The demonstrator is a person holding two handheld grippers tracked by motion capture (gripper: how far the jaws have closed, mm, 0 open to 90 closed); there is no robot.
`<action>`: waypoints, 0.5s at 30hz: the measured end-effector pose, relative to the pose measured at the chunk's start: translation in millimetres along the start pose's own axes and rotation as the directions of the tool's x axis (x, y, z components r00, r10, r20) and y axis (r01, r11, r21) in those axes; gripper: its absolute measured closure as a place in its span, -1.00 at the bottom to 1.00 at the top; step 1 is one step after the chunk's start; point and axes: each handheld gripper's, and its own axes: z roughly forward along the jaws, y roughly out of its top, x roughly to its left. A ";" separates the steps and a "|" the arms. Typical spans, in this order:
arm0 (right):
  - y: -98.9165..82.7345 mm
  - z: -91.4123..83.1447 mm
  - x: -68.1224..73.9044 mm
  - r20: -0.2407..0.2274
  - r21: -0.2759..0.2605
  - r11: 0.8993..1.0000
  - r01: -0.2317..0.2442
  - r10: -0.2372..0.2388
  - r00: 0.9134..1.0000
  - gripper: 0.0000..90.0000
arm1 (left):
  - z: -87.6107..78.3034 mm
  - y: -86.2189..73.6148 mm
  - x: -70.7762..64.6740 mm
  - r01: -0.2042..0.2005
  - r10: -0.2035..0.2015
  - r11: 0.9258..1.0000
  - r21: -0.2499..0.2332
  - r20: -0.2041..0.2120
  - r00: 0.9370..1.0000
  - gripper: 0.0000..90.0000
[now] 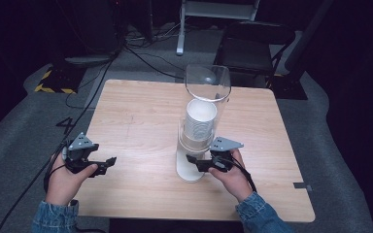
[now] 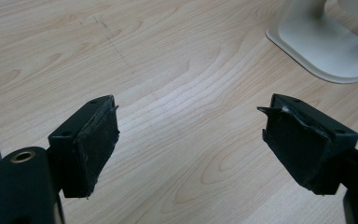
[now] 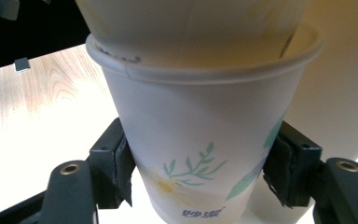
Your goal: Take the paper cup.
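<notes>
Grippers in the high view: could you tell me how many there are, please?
2: the left gripper sits open over the table's near-left, and the right gripper is closed on the paper cup.

Denim sleeves (image 1: 53, 216), black claws, grey three-cornered plates (image 1: 81, 141), trailing cables

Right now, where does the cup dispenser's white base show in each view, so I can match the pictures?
High view: the white base sits at centre, just below the stacked cups, beside the right hand-held gripper.
Left gripper view: upper right corner, beyond that gripper's open jaws.
Right gripper view: I cannot pick it out; a paper cup between the jaws blocks the middle.
Shared landmark: the light wooden table.
</notes>
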 end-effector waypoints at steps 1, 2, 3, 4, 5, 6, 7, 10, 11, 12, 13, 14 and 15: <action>-0.5 0.1 0.2 -0.001 0.002 1.000 0.001 -0.001 1.000 -0.25 | 0.5 -0.1 0.0 -0.002 0.002 1.000 -0.001 0.000 1.000 -0.61; -0.8 0.1 0.3 -0.003 0.002 1.000 0.000 0.000 1.000 -0.26 | 0.7 -0.1 0.0 -0.005 0.005 1.000 -0.001 0.000 1.000 -0.61; -1.1 0.0 0.3 -0.006 0.005 1.000 -0.001 0.001 1.000 -0.26 | 0.7 -0.1 -0.2 -0.003 0.003 1.000 0.001 0.001 1.000 -0.61; -1.4 -0.2 0.4 -0.006 0.006 1.000 -0.002 0.002 1.000 -0.26 | 0.7 0.0 -0.3 -0.004 0.004 1.000 0.001 0.001 1.000 -0.61; -1.9 -0.6 0.2 -0.002 0.012 1.000 0.002 -0.002 1.000 -0.26 | 0.7 0.1 -0.3 -0.004 0.004 1.000 0.001 0.000 1.000 -0.61; -2.3 -0.8 0.2 -0.003 0.016 1.000 0.002 -0.002 1.000 -0.26 | 0.9 0.2 -0.2 -0.004 0.004 1.000 0.001 0.000 1.000 -0.61; -3.1 -1.3 0.0 -0.003 0.023 1.000 0.002 -0.002 1.000 -0.26 | 1.1 0.4 0.2 -0.006 0.006 1.000 0.003 0.002 1.000 -0.61; -7.9 -2.9 0.2 0.002 0.057 0.998 0.016 -0.016 1.000 -0.26 | 3.1 0.7 0.7 -0.005 0.005 1.000 0.005 0.002 1.000 -0.60; -7.9 -2.9 0.2 0.002 0.057 0.998 0.016 -0.016 1.000 -0.26 | 4.1 0.8 0.6 -0.002 0.002 1.000 0.006 0.004 1.000 -0.60; -10.7 -3.5 0.6 0.000 0.075 0.997 0.016 -0.016 1.000 -0.26 | 5.9 1.4 0.9 -0.006 0.006 1.000 0.010 0.006 1.000 -0.61; -10.7 -3.5 0.6 0.000 0.075 0.997 0.016 -0.016 1.000 -0.26 | 5.9 1.4 0.9 -0.006 0.006 1.000 0.010 0.006 1.000 -0.61; -11.9 -4.0 0.8 0.002 0.083 0.996 0.016 -0.016 1.000 -0.26 | 6.7 1.7 0.8 -0.007 0.007 1.000 0.011 0.007 1.000 -0.61; -13.0 -4.5 0.8 0.002 0.087 0.996 0.016 -0.016 1.000 -0.26 | 7.7 2.0 0.4 -0.002 0.002 1.000 0.011 0.010 1.000 -0.61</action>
